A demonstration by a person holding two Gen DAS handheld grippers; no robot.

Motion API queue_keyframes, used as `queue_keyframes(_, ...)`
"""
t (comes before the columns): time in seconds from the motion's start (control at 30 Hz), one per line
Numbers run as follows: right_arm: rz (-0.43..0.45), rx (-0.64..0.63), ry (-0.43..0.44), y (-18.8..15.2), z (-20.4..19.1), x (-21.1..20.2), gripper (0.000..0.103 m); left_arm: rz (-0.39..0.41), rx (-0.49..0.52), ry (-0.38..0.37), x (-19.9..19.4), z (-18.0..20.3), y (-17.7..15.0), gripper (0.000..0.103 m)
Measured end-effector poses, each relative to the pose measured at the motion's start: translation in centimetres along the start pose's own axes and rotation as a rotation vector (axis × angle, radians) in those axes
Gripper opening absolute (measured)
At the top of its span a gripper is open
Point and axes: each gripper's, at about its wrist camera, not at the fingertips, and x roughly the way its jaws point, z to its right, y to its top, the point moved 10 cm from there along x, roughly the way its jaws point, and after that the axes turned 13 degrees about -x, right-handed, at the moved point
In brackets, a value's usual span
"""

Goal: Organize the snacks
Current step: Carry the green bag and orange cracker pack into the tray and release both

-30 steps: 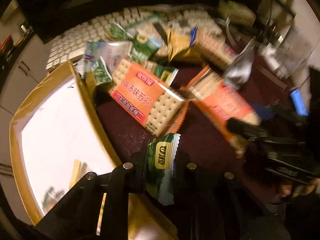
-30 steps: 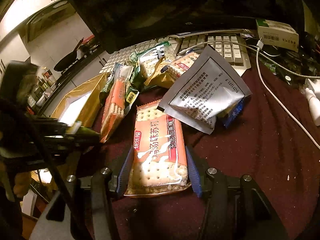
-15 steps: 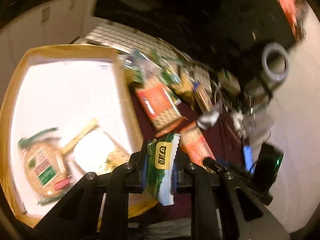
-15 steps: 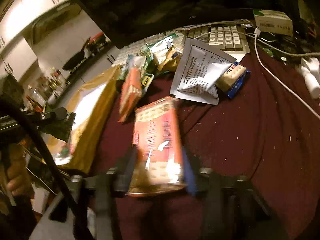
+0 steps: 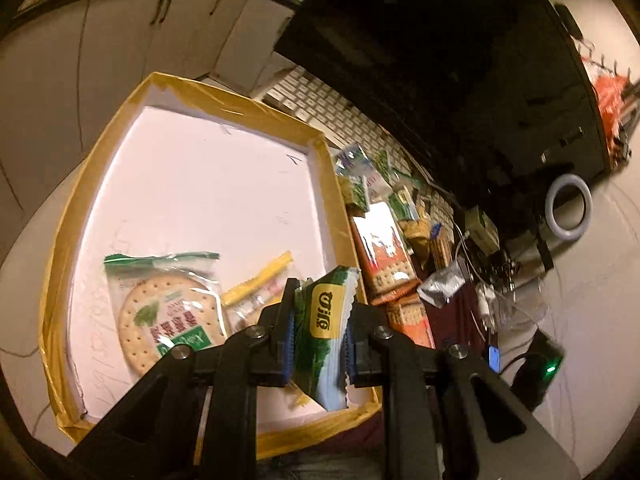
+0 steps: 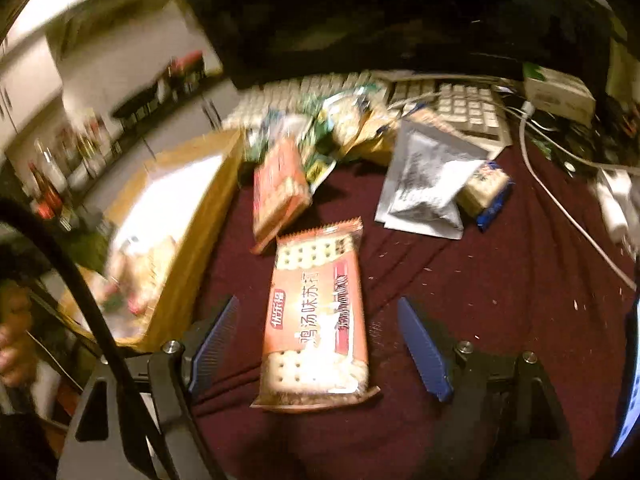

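Note:
My left gripper (image 5: 320, 336) is shut on a small green snack packet (image 5: 325, 332) with a yellow label, held over the near right corner of a white box with a yellow taped rim (image 5: 236, 104). A round cracker pack (image 5: 168, 316) and a yellow-edged packet (image 5: 256, 284) lie inside the box. My right gripper (image 6: 316, 340) has its jaws opening; the orange cracker pack (image 6: 316, 312) lies flat on the dark red cloth between the blue pads (image 6: 420, 344), which stand apart from it. The box (image 6: 200, 216) sits to its left.
A second orange cracker pack (image 6: 280, 192), a silver pouch (image 6: 428, 184), a blue-wrapped biscuit pack (image 6: 486, 192) and a heap of small snacks (image 6: 340, 128) lie before a white keyboard (image 6: 464, 108). A dark monitor stands behind. A white cable (image 6: 560, 200) runs along the right.
My left gripper swung with the green packet from the cloth to above the box and rolled. My right gripper closed on the orange cracker pack, lifted it, then let it go onto the cloth.

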Motion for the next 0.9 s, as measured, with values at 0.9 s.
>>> queue_keyframes(0.9, 0.097, -0.211, 0.262, 11.9, -11.8, 3.8, 0.055, 0.075, -0.273, 0.027, 2.5, -7.2, 7.8, 0.021)
